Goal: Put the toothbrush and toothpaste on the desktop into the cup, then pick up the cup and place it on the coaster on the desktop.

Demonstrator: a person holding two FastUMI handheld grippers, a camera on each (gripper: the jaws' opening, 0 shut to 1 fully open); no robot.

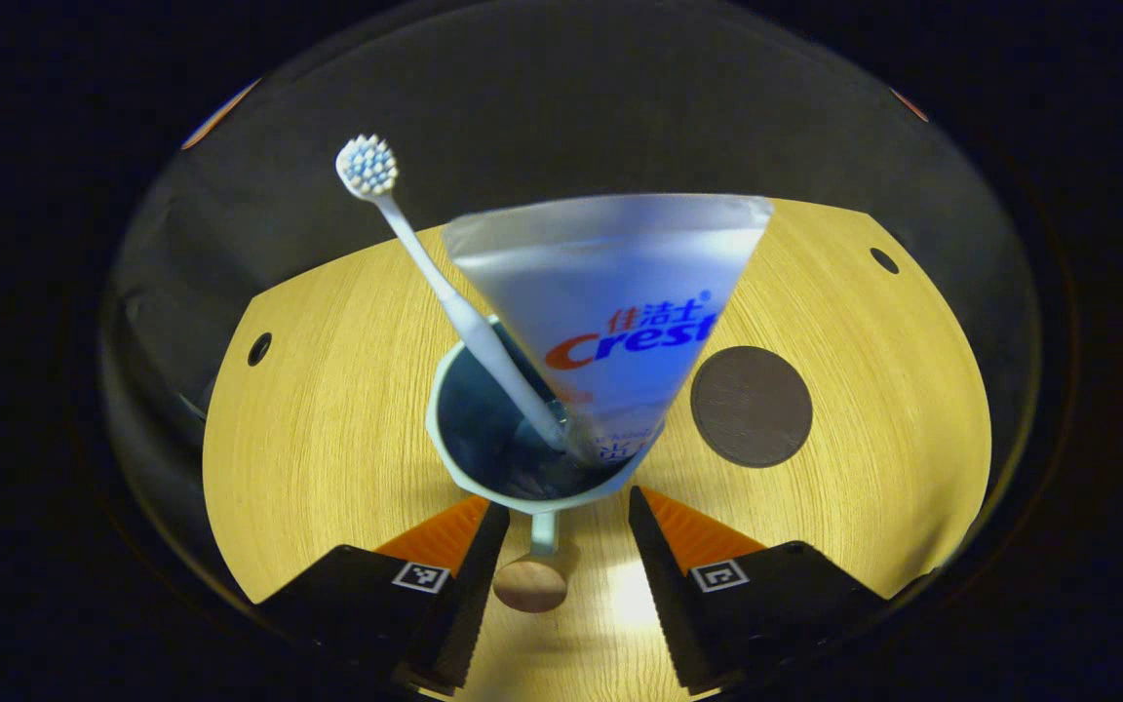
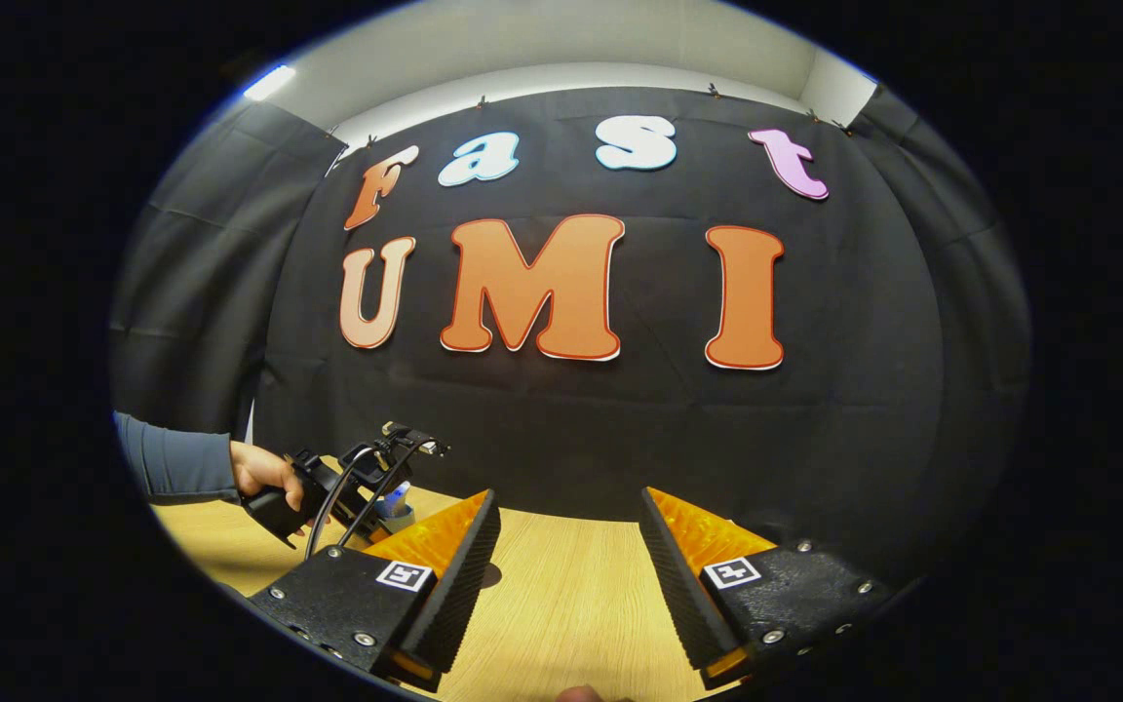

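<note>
In the left gripper view a pale blue cup (image 1: pixel 454 458) stands on the wooden desktop (image 1: pixel 328 439). A white toothbrush (image 1: pixel 445 292) leans in it, head up to the left, beside a toothpaste tube (image 1: pixel 610 302) standing flat end up. The cup's handle with a round wooden knob (image 1: pixel 530 583) points toward me, between the fingers of my left gripper (image 1: pixel 566 512), which is open and not touching it. A dark round coaster (image 1: pixel 751 407) lies just right of the cup. In the right gripper view my right gripper (image 2: pixel 569 507) is open and holds nothing.
The right gripper view faces the booth's black cloth wall above the desktop's far edge (image 2: pixel 561 517). At its lower left a hand and sleeve (image 2: pixel 191 468) hold the other gripper (image 2: pixel 347 483) over the desk. Small round holes (image 1: pixel 259 348) mark the desktop's corners.
</note>
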